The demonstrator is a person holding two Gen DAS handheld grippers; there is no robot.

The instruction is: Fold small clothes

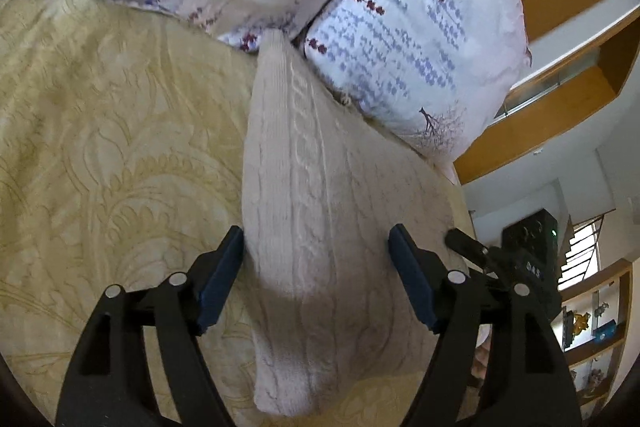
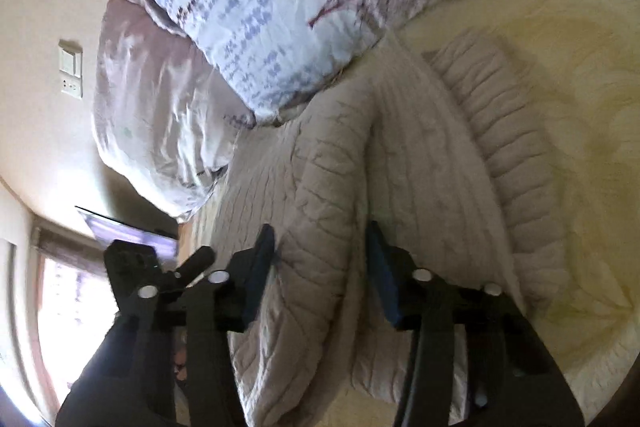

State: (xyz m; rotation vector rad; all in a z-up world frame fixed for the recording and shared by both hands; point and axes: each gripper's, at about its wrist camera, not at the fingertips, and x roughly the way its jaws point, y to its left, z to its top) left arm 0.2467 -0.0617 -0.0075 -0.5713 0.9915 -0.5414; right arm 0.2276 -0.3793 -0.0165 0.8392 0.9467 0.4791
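**Both grippers spread over a half-folded sweater**

We hover over a cream cable-knit sweater (image 1: 316,187) lying on the bed (image 1: 100,131), which is covered in a pale yellow patterned spread. The sweater's far end reaches the flowered pillow (image 1: 420,39) near the head of the bed. Our left gripper (image 1: 316,279) has its fingers (image 1: 222,279) spread wide to either side of a long, narrow folded strip of the knit, gripping nothing. Our right gripper (image 2: 320,267) also has its fingers (image 2: 260,267) spread, straddling a raised ridge of the fabric; whether they touch it we cannot tell.

The knit looks doubled lengthwise, with its ribbed edge (image 2: 508,155) lying towards the open middle of the bed. We judge that both grippers are positioned this way to take hold of the near end for the next fold.
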